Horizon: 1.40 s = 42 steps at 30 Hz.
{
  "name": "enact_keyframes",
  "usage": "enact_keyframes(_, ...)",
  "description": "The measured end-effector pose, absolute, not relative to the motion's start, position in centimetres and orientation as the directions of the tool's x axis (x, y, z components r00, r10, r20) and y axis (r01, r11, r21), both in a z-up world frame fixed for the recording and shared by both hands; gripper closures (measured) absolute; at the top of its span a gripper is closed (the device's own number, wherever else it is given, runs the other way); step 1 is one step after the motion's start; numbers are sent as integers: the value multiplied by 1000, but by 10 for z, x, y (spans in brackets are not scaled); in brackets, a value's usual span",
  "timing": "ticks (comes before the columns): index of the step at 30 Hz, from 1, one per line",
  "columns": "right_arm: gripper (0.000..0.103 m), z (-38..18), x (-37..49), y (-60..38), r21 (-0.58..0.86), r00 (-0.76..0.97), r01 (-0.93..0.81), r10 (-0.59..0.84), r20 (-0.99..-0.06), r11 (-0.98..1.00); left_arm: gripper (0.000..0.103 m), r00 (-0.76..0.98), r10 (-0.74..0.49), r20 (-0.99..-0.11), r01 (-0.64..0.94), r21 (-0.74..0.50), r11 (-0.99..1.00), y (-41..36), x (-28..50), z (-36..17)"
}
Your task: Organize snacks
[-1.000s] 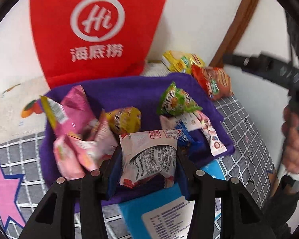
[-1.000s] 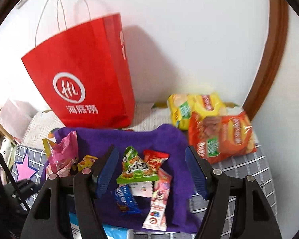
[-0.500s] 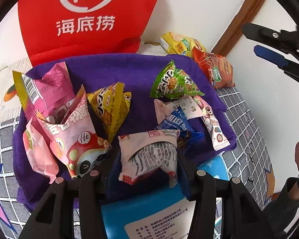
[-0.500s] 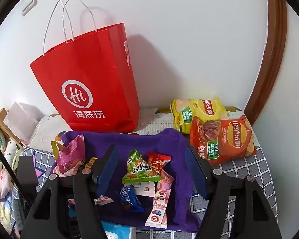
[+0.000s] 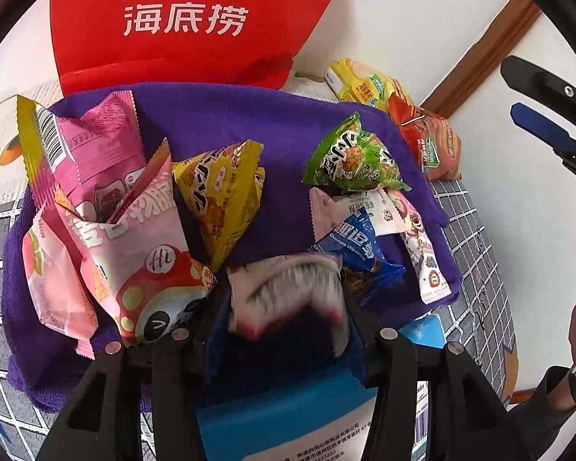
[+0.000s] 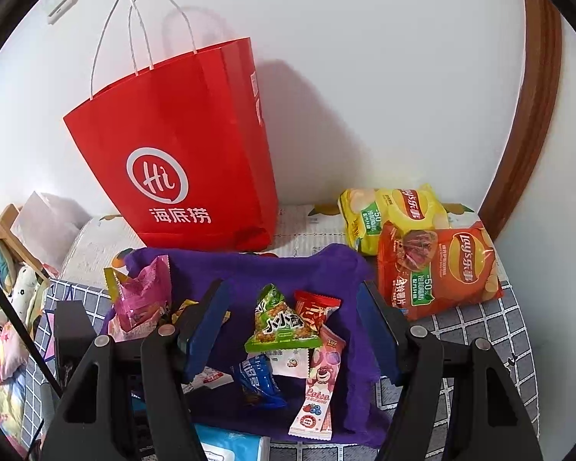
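Observation:
My left gripper (image 5: pixel 284 307) is shut on a white snack packet with black print and red corners (image 5: pixel 288 292), blurred, held low over the front of the purple towel (image 5: pixel 226 115). On the towel lie pink packets (image 5: pixel 126 238), a yellow triangular packet (image 5: pixel 222 199), a green triangular packet (image 5: pixel 353 157), a blue cookie packet (image 5: pixel 357 242) and a pink strip packet (image 5: pixel 422 253). My right gripper (image 6: pixel 292 330) is open and empty, held above the towel (image 6: pixel 249 269), with the green packet (image 6: pixel 280 322) and a red packet (image 6: pixel 315 307) seen between its fingers.
A red paper bag (image 6: pixel 188 153) stands against the wall behind the towel. Yellow (image 6: pixel 388 211) and orange (image 6: pixel 437 269) crisp bags lie at the back right. A blue wipes pack (image 5: pixel 288 422) lies at the towel's front edge. A wooden frame (image 6: pixel 530 96) runs at right.
My left gripper has moved forward and down over the towel with the white packet in it. My right gripper has drawn back and up, staying open.

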State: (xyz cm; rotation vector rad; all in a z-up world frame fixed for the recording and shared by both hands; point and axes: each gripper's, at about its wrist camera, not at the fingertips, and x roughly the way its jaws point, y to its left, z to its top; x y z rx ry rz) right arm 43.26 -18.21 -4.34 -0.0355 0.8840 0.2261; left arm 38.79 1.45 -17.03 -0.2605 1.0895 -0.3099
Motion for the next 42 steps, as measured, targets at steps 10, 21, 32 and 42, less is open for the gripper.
enact_keyframes(10,35,-41,431,-181,58,615,-215,181,-768,975,51,461,-353,-814,139,-327,935,15,386,-160)
enact_keyframes(21,35,-42,429,-177,44,614,-224,176,-770,974,41,599,-289,-747,156,-245,957,30,368,-112)
enact_keyframes(32,35,-27,416,-172,26,642,-235,176,-746,972,39,664,-220,-715,107,-201,974,57,361,-84)
enact_keyframes(42,35,-1,371,-181,38,690,-177,152,-708,983,39,690,-207,-694,138,-155,978,48,343,-63)
